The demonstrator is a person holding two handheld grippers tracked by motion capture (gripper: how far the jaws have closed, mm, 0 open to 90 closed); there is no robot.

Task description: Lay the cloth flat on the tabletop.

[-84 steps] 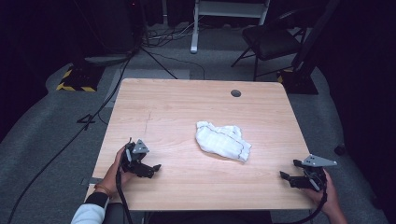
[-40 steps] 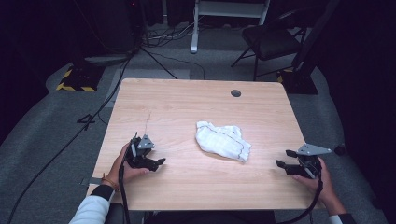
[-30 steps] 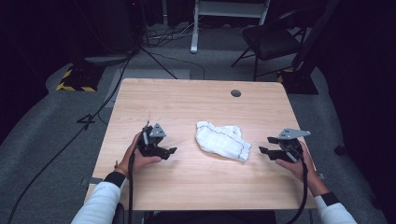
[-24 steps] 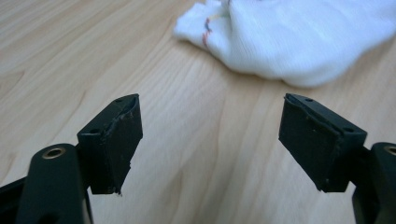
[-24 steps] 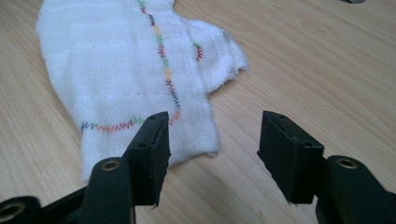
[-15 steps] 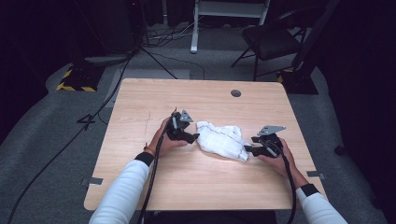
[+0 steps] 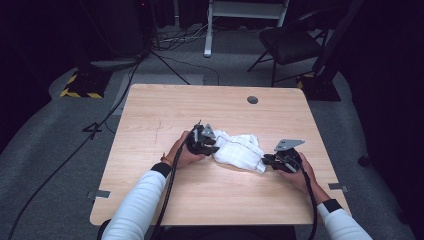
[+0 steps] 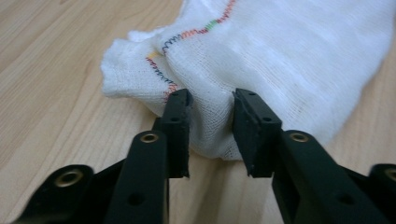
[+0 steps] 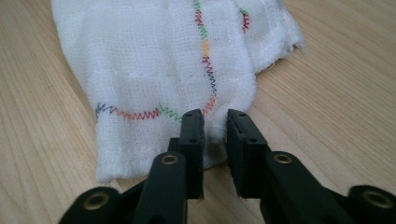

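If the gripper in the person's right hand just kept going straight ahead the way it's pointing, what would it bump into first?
The white cloth. The right gripper already has a fold of its near edge between its pads, the jaws having just closed on it. Going on, it would likely push into the bunched cloth, with the left gripper at its far side.

White cloth [image 9: 154, 60] (multicolour zigzag stitching), pale wood table [image 7: 165, 107]

Wooden table [image 7: 165, 105] with a grommet hole [image 7: 252, 100], black chair [image 7: 290, 45] behind, hazard-striped base [image 7: 80, 86], floor cables [image 7: 170, 37]

High view looks down on the whole counter [image 7: 165, 200]; both gripper views sit close, low over it, sharing the cloth [image 7: 240, 152].
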